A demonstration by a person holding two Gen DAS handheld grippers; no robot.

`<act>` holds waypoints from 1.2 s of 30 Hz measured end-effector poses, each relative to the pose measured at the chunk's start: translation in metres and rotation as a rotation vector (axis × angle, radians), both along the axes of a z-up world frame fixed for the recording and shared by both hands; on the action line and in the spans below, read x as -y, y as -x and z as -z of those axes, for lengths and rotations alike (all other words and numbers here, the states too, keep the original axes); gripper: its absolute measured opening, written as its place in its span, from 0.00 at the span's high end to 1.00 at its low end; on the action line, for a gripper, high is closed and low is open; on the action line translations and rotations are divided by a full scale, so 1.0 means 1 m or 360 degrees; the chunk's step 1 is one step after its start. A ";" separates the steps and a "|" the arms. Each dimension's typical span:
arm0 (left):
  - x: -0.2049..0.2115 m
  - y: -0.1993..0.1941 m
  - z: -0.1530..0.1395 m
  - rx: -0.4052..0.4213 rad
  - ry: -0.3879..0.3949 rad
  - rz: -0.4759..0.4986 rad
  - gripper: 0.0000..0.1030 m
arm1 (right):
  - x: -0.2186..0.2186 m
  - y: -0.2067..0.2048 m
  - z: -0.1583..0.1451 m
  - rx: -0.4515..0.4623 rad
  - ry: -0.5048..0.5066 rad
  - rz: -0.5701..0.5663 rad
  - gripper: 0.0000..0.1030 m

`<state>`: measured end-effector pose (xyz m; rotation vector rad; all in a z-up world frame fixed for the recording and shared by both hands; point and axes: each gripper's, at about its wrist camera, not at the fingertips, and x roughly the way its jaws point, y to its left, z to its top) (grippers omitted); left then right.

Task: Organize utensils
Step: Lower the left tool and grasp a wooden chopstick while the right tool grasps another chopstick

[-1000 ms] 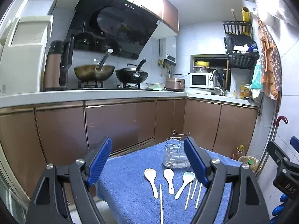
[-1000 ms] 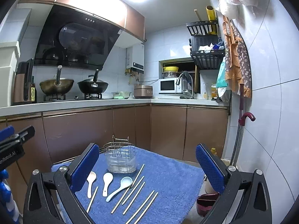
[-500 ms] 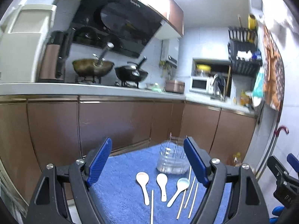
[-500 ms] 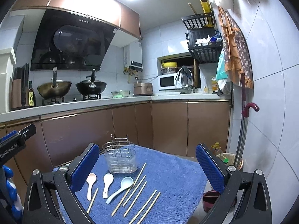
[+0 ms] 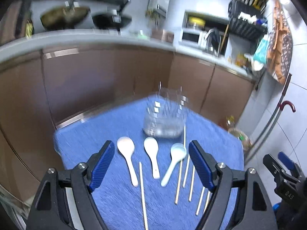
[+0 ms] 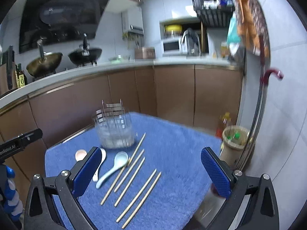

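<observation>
Three pale spoons (image 5: 152, 154) lie side by side on a blue towel (image 5: 122, 201), with several wooden chopsticks (image 5: 143, 195) beside them. A wire utensil holder (image 5: 165, 118) stands upright at the towel's far side. My left gripper (image 5: 152, 165) is open and empty, hovering above the spoons. In the right wrist view the holder (image 6: 114, 128), a light blue spoon (image 6: 113, 167) and the chopsticks (image 6: 137, 195) show on the towel (image 6: 172, 153). My right gripper (image 6: 153, 174) is open and empty above the chopsticks.
Brown kitchen cabinets (image 6: 172, 92) with a countertop run behind the table. A small bin (image 6: 233, 143) and a red-handled umbrella (image 6: 268, 78) stand by the tiled wall at right. The other gripper shows at each view's edge (image 5: 284, 174).
Both grippers have tilted down and moved closer to the towel, so the spoons and chopsticks look larger. Both stay open. The utensils have not moved.
</observation>
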<state>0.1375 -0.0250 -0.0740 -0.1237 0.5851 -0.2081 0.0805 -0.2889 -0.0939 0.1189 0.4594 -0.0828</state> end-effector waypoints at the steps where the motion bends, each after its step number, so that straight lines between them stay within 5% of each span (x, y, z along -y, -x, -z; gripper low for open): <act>1: 0.001 -0.006 0.006 -0.0046 0.0002 0.0015 0.24 | 0.004 -0.005 0.005 -0.0040 -0.0018 0.0005 0.00; 8: 0.017 -0.046 0.045 -0.0339 0.0004 0.0191 0.25 | 0.030 -0.045 0.037 -0.0328 -0.0223 -0.0041 0.04; 17: 0.012 -0.089 0.092 -0.0650 0.0037 0.0254 0.28 | 0.053 -0.094 0.095 -0.0708 -0.0588 -0.0173 0.53; 28: -0.007 -0.139 0.131 -0.1007 0.0138 0.0302 0.66 | 0.049 -0.130 0.123 -0.0940 -0.0608 -0.0185 0.69; 36: -0.001 -0.157 0.144 -0.1087 0.0108 0.0293 0.80 | 0.051 -0.143 0.134 -0.1015 -0.0624 -0.0194 0.75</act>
